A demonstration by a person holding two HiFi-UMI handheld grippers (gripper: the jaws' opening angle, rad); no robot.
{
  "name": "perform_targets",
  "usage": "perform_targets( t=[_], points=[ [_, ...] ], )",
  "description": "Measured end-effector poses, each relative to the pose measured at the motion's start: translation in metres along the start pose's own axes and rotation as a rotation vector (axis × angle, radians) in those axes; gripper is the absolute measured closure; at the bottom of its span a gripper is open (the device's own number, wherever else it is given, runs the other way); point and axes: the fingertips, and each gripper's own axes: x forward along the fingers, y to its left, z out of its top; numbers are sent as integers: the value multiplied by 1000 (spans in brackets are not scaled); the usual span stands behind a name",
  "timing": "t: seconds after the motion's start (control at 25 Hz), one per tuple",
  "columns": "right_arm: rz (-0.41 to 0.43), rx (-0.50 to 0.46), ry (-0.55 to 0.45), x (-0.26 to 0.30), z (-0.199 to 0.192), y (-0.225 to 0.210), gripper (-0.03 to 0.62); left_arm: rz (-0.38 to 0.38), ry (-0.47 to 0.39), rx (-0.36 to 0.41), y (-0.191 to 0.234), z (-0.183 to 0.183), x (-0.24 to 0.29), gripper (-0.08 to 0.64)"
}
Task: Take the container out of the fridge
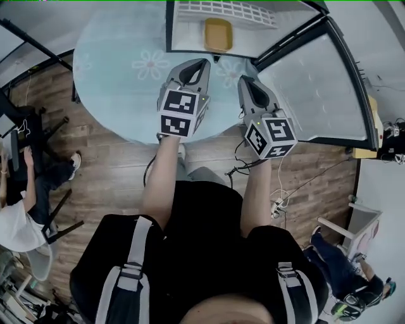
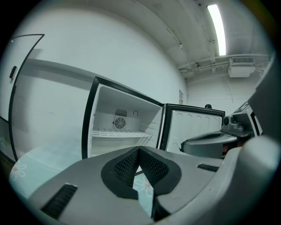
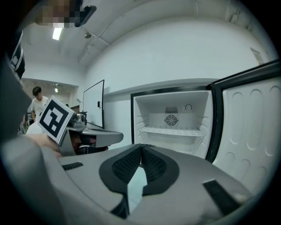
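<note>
A small fridge (image 1: 190,25) stands open on a round pale-blue table (image 1: 120,69), its door (image 1: 316,88) swung out to the right. A yellow container (image 1: 218,34) sits on the fridge floor below a white wire shelf (image 1: 224,12). My left gripper (image 1: 202,62) is shut and empty, just in front of the fridge opening. My right gripper (image 1: 243,80) is shut and empty beside it, near the door hinge. Both gripper views show the fridge interior (image 2: 120,125) (image 3: 171,123) past shut jaws (image 2: 139,150) (image 3: 141,146); the container is hidden there.
A seated person (image 1: 19,215) and dark chairs (image 1: 38,133) are at the left on the wooden floor. Cables and a power strip (image 1: 277,204) lie to the right below the table. A whiteboard (image 3: 94,107) and a standing person (image 3: 36,103) are at the room's far side.
</note>
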Motion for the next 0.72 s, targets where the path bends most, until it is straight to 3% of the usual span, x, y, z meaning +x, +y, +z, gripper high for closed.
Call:
perform_targets(
  t=[0.08, 0.32, 0.44, 0.72],
  points=[
    [11, -27, 42, 6, -5, 0, 588, -20, -1, -13, 0, -2, 7, 557],
    [43, -87, 70, 41, 5, 1, 588, -39, 43, 49, 13, -10, 23, 557],
    [85, -86, 78, 61, 0, 10, 588, -52, 68, 22, 23, -21, 33, 557],
    [153, -115, 106, 94, -11, -2, 586, -31, 129, 43, 37, -39, 63, 557]
  ],
)
